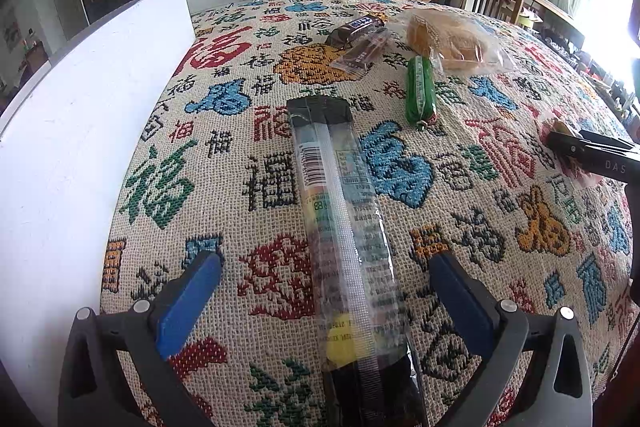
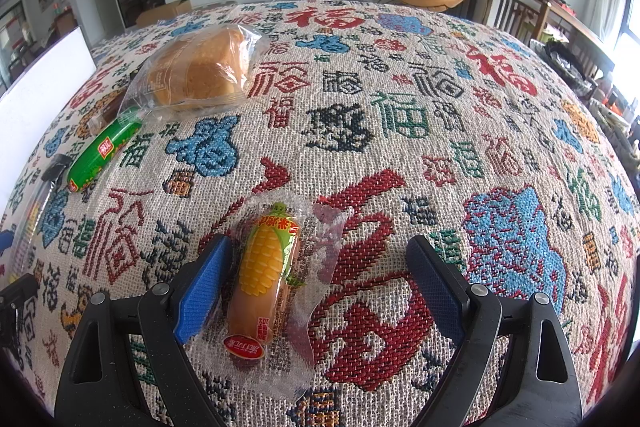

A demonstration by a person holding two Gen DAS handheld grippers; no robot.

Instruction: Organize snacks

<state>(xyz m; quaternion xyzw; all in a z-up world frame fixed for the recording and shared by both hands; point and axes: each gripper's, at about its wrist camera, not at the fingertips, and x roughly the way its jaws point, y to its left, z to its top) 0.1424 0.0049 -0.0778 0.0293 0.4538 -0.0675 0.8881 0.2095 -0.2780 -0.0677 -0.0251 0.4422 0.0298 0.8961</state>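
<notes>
The left hand-held gripper (image 1: 324,303) stands wide open over the tabletop (image 1: 248,155), its blue pads (image 1: 188,303) well apart and holding nothing. Between them lies a long clear-wrapped snack pack (image 1: 340,211), printed side up with a barcode showing, running lengthwise away from the camera; neither pad touches it. Beyond its far end lies a green sausage stick (image 1: 420,89), and further back two dark chocolate bar wrappers (image 1: 360,39) lie touching one another. Just right of these sits a bagged bread loaf (image 1: 456,41). A white board (image 1: 80,131) stands upright along the left edge of the patterned cloth. The right hand-held gripper (image 2: 320,283) is likewise wide open and empty. A corn sausage in a clear wrapper (image 2: 268,275) lies flat on the cloth between its pads, close beside the left-side pad (image 2: 204,287); contact there cannot be confirmed. The right-side pad is well apart from it. In the right wrist view the bread loaf lies far back to the left, with the green sausage stick nearer and further left, its far end just beside the bread bag's corner.
</notes>
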